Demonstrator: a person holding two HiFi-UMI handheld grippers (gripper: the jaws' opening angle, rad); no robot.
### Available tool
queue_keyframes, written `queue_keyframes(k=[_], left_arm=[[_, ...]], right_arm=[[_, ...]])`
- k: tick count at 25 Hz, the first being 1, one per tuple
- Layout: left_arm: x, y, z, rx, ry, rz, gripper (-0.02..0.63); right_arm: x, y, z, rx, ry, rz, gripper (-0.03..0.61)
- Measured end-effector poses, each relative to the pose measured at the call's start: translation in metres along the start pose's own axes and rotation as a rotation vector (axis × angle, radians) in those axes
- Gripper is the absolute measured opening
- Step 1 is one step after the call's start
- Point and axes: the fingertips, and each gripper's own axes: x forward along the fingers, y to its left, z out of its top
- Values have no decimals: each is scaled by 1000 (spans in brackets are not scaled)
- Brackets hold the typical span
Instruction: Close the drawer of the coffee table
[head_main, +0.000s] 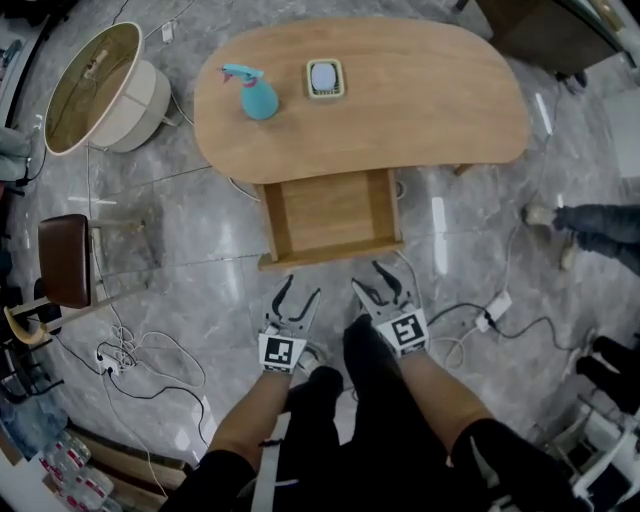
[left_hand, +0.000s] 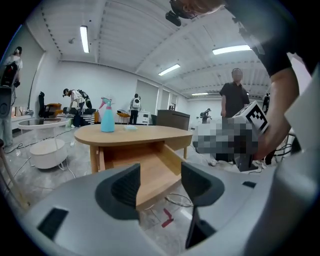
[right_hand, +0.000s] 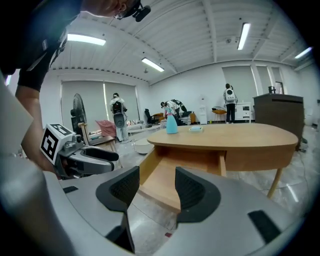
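Drawer (head_main: 333, 215) status: pulled far out of the coffee table (head_main: 400, 100) toward me, with its bare wooden bottom in full view. Its front panel is the edge nearest my grippers.

1. Floor (head_main: 180, 220): I see grey, glossy marble-pattern tile under everything.
2. Coffee table: it is a rounded, bean-shaped wooden top on wooden legs. The drawer hangs from the middle of its near side.
3. Round cream drum-shaped piece (head_main: 140, 100): it stands on the floor just beside the table's left end, its tan inside turned toward the camera.
4. Brown chair seat (head_main: 65, 260): I find it at the left edge of the head view, well apart from the table.
5. Left gripper (head_main: 302, 288): I hold it low, near the drawer's front panel and apart from it, opposite the panel's left half. In the left gripper view the jaws are spread and hold nothing. The drawer shows beyond the gap.
6. Right gripper (head_main: 367, 275): it sits just beside the left one, opposite the panel's right half, also apart from it. In the right gripper view its jaws are likewise spread and unloaded, framing the drawer.
7. Blue spray bottle (head_main: 258, 95): it stands upright on the tabletop, left of centre.
8. Small cream tray (head_main: 325, 78): it rests near the bottle on its right, with a pale pad in it.
9. Cables (head_main: 150, 350): they trail over the floor at lower left.
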Motion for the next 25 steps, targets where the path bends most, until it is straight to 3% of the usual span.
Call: queue_keyframes(k=[11, 17, 20, 25], left_arm=[[43, 5, -74, 11, 61, -36, 255], [48, -1, -85, 53, 20, -87, 254], [44, -6, -104, 24, 62, -117, 253], [61, 14, -154, 11, 145, -77, 253]], right_arm=[[27, -12, -79, -15, 97, 38, 219], [45, -8, -107, -36, 132, 107, 219], [51, -4, -124, -47, 157, 147, 219], [62, -20, -160, 55, 193, 102, 219]])
